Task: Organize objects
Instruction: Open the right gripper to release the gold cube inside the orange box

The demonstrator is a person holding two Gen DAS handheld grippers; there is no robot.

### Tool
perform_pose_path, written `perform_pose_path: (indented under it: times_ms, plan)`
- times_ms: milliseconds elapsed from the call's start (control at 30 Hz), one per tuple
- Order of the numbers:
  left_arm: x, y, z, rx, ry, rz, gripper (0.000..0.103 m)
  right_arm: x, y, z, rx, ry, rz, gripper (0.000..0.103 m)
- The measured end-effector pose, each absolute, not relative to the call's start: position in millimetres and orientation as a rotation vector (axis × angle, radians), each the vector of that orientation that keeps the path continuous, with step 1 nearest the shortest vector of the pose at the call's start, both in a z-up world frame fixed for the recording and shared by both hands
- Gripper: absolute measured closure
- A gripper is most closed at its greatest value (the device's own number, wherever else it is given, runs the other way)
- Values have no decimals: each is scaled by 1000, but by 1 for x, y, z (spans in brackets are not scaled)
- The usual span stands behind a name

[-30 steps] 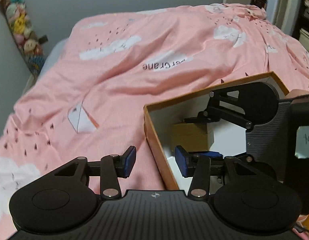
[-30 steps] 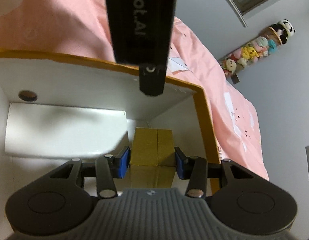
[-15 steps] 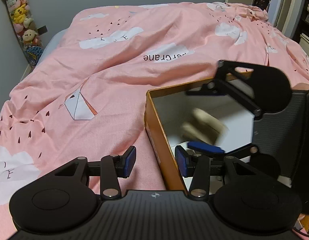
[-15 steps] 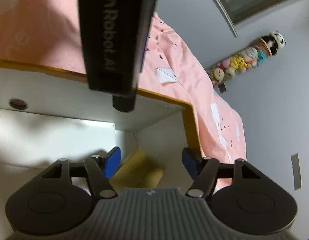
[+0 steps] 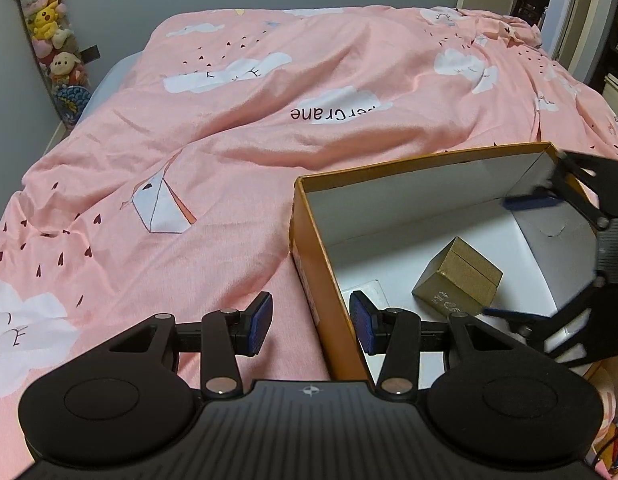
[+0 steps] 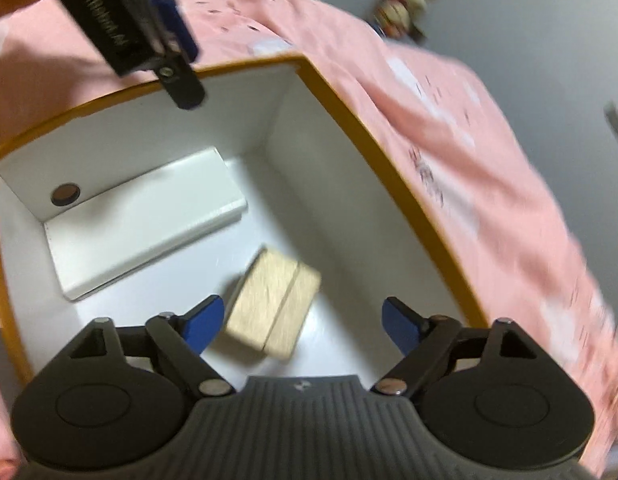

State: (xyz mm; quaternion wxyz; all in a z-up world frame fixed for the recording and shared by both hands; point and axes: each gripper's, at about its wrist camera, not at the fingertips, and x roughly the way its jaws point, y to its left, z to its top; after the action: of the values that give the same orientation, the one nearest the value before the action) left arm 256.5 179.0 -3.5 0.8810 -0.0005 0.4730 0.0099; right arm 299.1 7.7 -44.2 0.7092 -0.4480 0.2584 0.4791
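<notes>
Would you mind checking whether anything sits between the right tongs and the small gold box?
Nothing visible does. The right tongs, whose jaws have just been opening, hang directly over the gold box lying free on the floor of the orange box.

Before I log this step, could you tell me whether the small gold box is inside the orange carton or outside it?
Inside: the small gold box lies tilted on the white floor of the orange carton, enclosed by its walls.
</notes>
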Motion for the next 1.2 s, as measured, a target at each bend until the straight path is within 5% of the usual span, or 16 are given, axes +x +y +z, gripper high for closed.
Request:
perform_pose_path:
  times_ms: [100,267,567,1200]
  plan:
    - [258,177,-4,3,995,25,51,313,0,-44,-841,808,1039,14]
    - [258,174,-4,-5,1012,31,59,331,-5,-50,-600,1094,1011,53]
    - [261,171,-3,-9,1024,39,67,330,4,-48,-611,945,957,90]
    - [262,170,-6,-17,1023,45,70,312,53,-41,-655,705,1171,101]
